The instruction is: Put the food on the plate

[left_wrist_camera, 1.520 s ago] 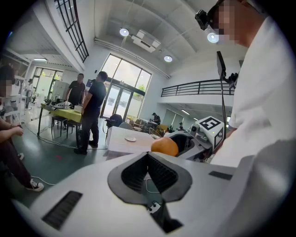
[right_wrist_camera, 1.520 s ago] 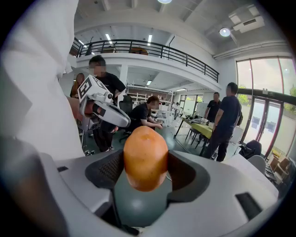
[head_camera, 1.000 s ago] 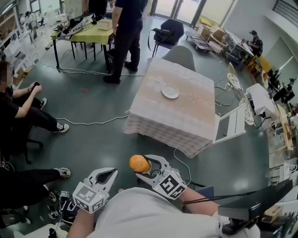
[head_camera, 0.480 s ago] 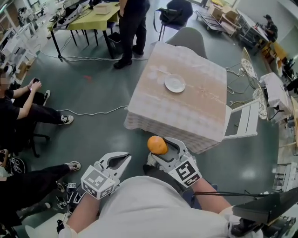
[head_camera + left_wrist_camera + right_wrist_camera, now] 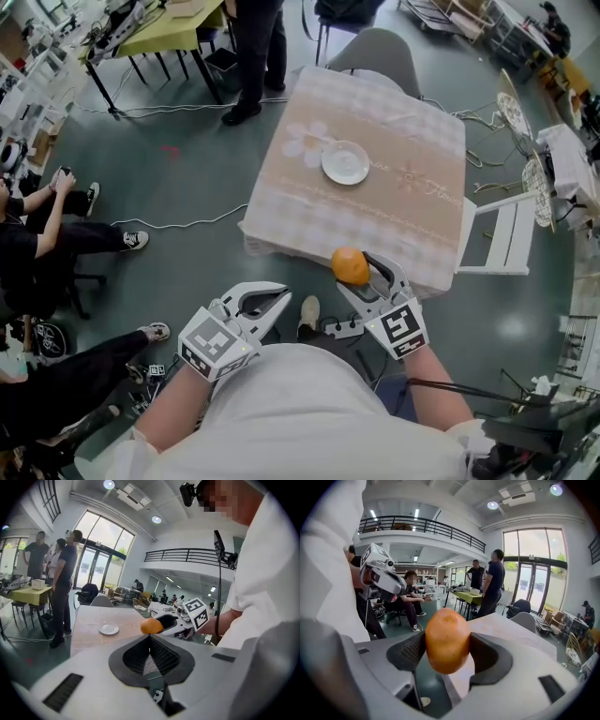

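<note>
A round orange piece of food (image 5: 351, 265) is clamped in my right gripper (image 5: 357, 269), which hovers at the near edge of the cloth-covered table (image 5: 300, 211). In the right gripper view the food (image 5: 447, 641) fills the gap between both pads. The white plate (image 5: 346, 161) lies empty on the table's far half, well beyond the food. My left gripper (image 5: 280, 299) hangs over the floor to the left of the table, shut on nothing. The left gripper view shows its tips (image 5: 150, 637) meeting, with the plate (image 5: 108, 629) and the food (image 5: 151, 626) ahead.
A grey chair (image 5: 375, 49) stands at the table's far side, a white folding chair (image 5: 497, 246) at its right. A cable (image 5: 178, 225) runs over the floor at left, near seated people (image 5: 42, 239). A person (image 5: 253, 47) stands by a yellow-green table (image 5: 159, 37).
The table has come much closer. My right gripper with the food has gone from over the floor to the table's near edge; the left gripper has advanced beside it.
</note>
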